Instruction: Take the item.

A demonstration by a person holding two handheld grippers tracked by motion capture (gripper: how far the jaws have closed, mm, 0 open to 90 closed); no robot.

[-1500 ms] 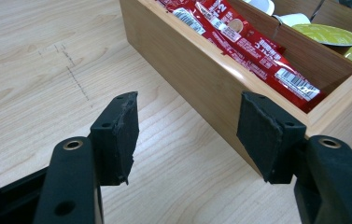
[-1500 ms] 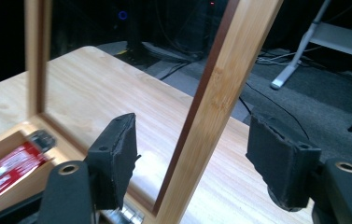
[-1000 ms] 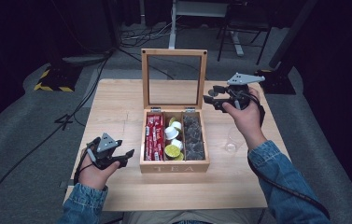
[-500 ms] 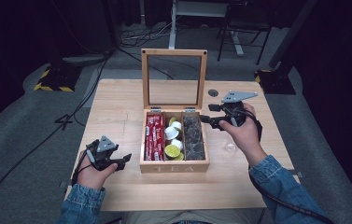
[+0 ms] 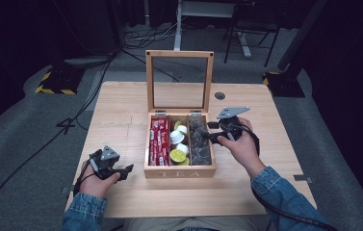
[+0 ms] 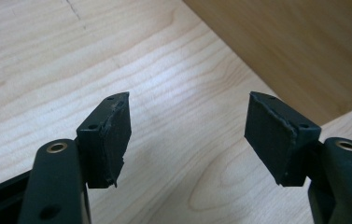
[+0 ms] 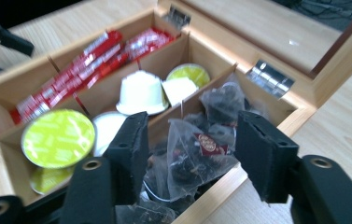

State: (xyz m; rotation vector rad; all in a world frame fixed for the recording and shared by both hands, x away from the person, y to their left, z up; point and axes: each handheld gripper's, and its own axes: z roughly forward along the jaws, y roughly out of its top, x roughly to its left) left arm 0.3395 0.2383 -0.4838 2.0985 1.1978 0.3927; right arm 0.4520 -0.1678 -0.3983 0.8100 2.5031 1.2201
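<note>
The right hand-held gripper [image 5: 211,131] hangs over the right-hand compartment of the open wooden tea box with a glass-paned lid [image 5: 179,171], which stands near the middle of the pale wooden tabletop [image 5: 121,115] with its lid raised upright at the back. In the right gripper view its two black jaws stand apart, one on each side of a translucent pyramid tea bag with dark leaves and a small red tag [image 7: 197,151]; the pads look close to the bag, but whether they touch it is hard to tell from this blurred view. That bag lies on top of a heap of similar dark tea bags [image 5: 200,142] filling the right compartment. The middle compartment holds white and lime-green foil-topped capsules [image 5: 177,144], and the left one holds red sachets [image 5: 159,140] packed on edge. The left hand-held gripper [image 5: 126,170] rests low at the tabletop's near left edge, just beside the box's left wall; in the left gripper view its jaws are spread wide with nothing between them, bare wood beneath.
</note>
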